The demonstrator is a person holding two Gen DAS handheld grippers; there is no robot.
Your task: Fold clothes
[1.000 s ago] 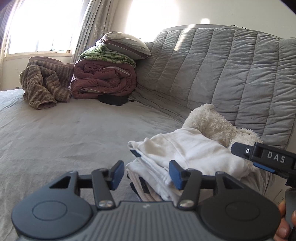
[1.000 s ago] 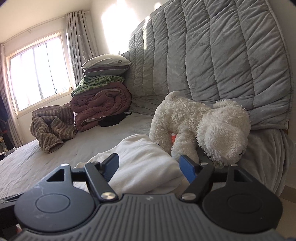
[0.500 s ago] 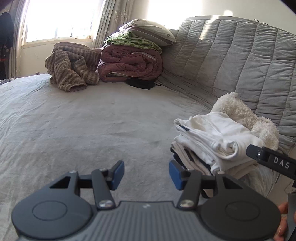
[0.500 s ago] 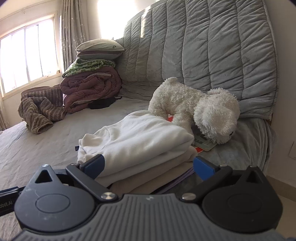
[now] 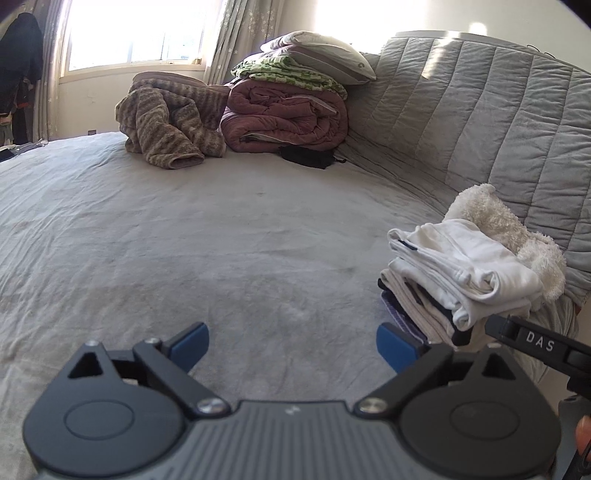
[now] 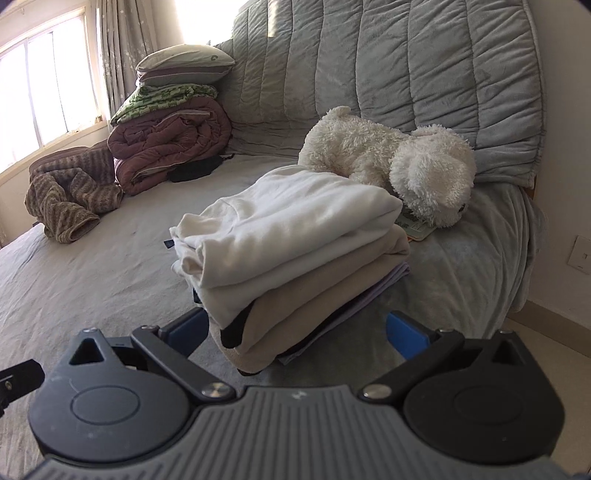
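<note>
Nearest the lens, the left gripper (image 5: 291, 345) is opening its jaws over bare grey bedsheet (image 5: 184, 240), with nothing between the blue pads. The right gripper (image 6: 297, 332) stands spread wide and released; the near corner of the stack of folded clothes (image 6: 291, 254) reaches in between its fingers, but the pads do not press on it. The stack, a white garment on top of beige and darker layers, lies on the sheet just in front of the white plush dog (image 6: 391, 162), which rests against the quilted grey headboard (image 6: 388, 74). Well beyond the stack, along the headboard, a maroon comforter (image 5: 288, 114) carries a green blanket (image 5: 291, 74) and a pillow (image 5: 321, 55). A striped brown blanket (image 5: 166, 118) sits crumpled just beside that pile, under the window (image 5: 136, 33).
</note>
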